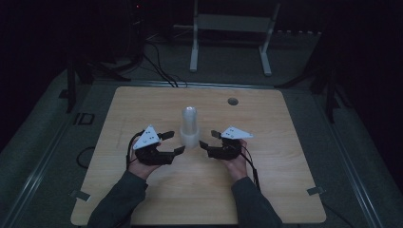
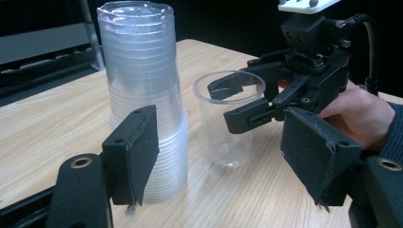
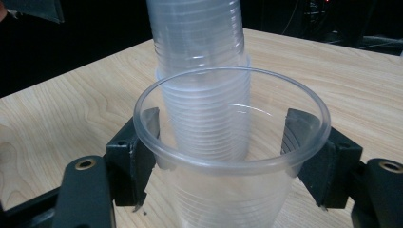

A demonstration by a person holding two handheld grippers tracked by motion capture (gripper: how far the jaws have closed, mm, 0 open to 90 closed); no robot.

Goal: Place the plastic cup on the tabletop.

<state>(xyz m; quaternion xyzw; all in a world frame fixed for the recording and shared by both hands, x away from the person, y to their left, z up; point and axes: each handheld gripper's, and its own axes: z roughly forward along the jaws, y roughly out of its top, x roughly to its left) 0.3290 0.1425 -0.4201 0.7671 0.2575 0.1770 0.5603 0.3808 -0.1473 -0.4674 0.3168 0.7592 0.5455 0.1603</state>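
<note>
Right gripper [image 2: 249,102] jaws bracket the single clear cup [image 2: 228,118] standing on the table [image 1: 142,109] beside the cup stack [image 2: 145,95], left gripper [image 1: 170,143] jaws wide and empty; hard squeeze could buckle the thin cup.

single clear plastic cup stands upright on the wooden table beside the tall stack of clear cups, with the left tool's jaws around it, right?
Not quite: the right tool has its jaws around the single clear plastic cup, as the right gripper view shows; the rest holds.
</note>
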